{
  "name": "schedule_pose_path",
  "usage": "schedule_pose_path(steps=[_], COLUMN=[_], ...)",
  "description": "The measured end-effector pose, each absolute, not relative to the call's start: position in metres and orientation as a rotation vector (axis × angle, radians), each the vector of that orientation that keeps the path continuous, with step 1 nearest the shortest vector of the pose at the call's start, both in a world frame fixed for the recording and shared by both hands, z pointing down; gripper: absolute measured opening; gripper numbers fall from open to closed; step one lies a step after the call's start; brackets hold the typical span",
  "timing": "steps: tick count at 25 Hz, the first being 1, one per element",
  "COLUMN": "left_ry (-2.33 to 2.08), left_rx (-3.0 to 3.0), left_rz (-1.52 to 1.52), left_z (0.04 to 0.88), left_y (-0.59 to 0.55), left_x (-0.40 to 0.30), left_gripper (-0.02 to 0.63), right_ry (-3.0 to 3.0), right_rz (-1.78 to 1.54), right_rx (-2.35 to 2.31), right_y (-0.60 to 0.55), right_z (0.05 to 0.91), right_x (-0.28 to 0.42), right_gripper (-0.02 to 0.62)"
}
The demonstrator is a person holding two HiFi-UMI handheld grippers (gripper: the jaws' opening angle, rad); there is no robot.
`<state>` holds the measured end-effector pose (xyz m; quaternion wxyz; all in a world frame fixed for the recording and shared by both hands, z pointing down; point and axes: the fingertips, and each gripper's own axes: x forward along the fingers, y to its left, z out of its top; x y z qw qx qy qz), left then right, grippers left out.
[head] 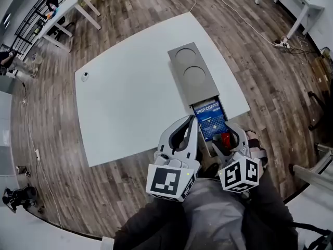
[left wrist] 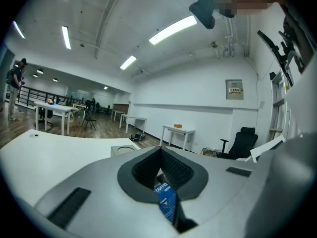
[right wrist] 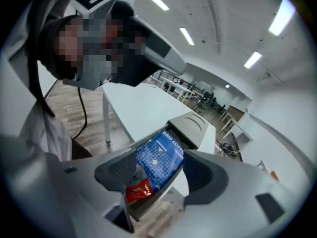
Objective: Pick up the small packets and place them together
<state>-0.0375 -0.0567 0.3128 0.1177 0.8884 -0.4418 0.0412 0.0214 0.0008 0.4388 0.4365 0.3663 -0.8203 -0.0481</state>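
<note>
One blue coffee packet (head: 209, 120), one red packet (head: 225, 139), one grey drawer unit (head: 204, 91), one white table (head: 130, 98).

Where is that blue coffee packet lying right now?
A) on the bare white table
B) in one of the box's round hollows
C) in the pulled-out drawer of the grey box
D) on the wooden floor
C: the blue DRIP COFFEE packet lies inside the drawer pulled out of the grey box, with a small red packet at its near end.
</note>
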Motion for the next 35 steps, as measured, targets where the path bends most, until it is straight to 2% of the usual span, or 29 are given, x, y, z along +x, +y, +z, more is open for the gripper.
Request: schedule_pose_path(steps=[8,17,21,25,26,34,35], left_ry=[-1.293,-1.261,-1.258,-1.258,-1.258,-1.239,-1.237], left_rx=[2.516,2.504,2.492,2.490,2.492,2.496,2.495], left_rz=[0.117,0.119,0.140,0.149,0.148,0.144,0.141], left_z=[0.328,0.341,0.346,0.350,0.349,0.348,0.348], left_y=[-0.113,-0.158,-0.161,-0.157,-0.156,-0.141,-0.139], left_x=[-0.060,-0.057,-0.057,-0.057,-0.056,-0.049,-0.048], left_gripper=[0.003,0.003,0.003,0.003,0.003,0.003,0.003], right_ry=[-1.885,-1.866,-1.872,-1.884,-1.886,-1.884,-1.871], right_rz=[-0.135,-0.111,-0.122,-0.137,-0.141,-0.234,-0.229], right_rx=[0.524,0.440,0.436,0.459,0.478,0.619,0.572], right_y=[-0.007,-0.021,-0.024,-0.026,-0.027,-0.039,-0.033], right_z=[0.488,0.499,0.500,0.499,0.496,0.476,0.483], right_x=[-0.004,-0.012,-0.016,-0.019,-0.018,-0.007,-0.007], right_gripper=[0.308,0.301,0.173,0.081,0.003,0.005,0.065])
